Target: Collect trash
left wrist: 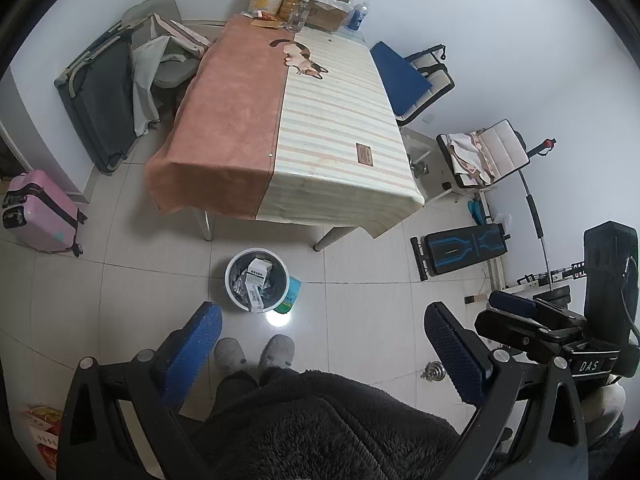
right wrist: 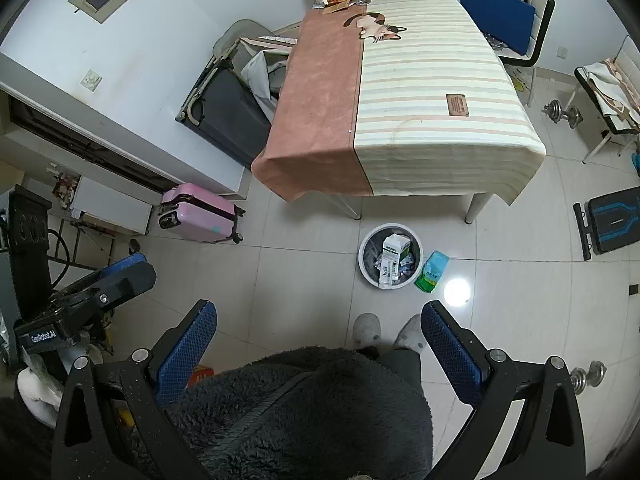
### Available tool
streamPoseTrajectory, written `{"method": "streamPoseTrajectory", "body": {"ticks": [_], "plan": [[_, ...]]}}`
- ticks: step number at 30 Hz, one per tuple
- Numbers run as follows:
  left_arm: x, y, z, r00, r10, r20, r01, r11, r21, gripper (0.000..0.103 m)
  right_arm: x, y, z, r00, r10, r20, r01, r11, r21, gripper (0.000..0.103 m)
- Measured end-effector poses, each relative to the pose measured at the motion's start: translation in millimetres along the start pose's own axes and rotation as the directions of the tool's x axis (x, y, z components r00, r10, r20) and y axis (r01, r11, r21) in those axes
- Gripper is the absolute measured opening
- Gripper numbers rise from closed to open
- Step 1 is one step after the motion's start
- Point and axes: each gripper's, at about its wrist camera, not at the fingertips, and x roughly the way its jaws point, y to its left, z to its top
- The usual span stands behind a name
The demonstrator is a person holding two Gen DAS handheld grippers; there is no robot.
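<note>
**Both tongs apart above a filled waste bin**

The tabletop [left wrist: 332, 120], draped in a cloth half terracotta and half striped with a cat picture, is the largest thing in view; bags, bottles and a cardboard box crowd its far end. Left of the tabletop a folded grey cot [left wrist: 100, 96] leans on the wall, and nearer on that side a pink suitcase [right wrist: 198, 214] lies on the floor tiles. Right of the tabletop stand a blue-cushioned chair [left wrist: 404, 76] and a black-and-blue weight bench [left wrist: 464, 246]. On the floor just in front of the tabletop's near edge sits the round white waste bin [right wrist: 390, 256], holding cartons and crumpled wrappers. A green packet [right wrist: 432, 270] lies on the tiles, touching the bin's right side. The left tongs [left wrist: 322, 354] and the right tongs [right wrist: 318, 352] are both spread wide, gripping nothing, held above the person's dark fleece and grey slippers [left wrist: 254, 354], short of the bin.
</note>
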Motion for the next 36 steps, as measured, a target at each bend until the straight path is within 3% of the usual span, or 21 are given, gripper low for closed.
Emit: {"method": "streamPoseTrajectory", "body": {"ticks": [36], "plan": [[-5.0,-5.0,-7.1,1.0,-0.007,-0.001,0.007,1.0,0.021,0.103,-0.2,-0.3,-5.4,1.0,-0.004,-0.001,0.004,1.0,0.014,0.103]]}}
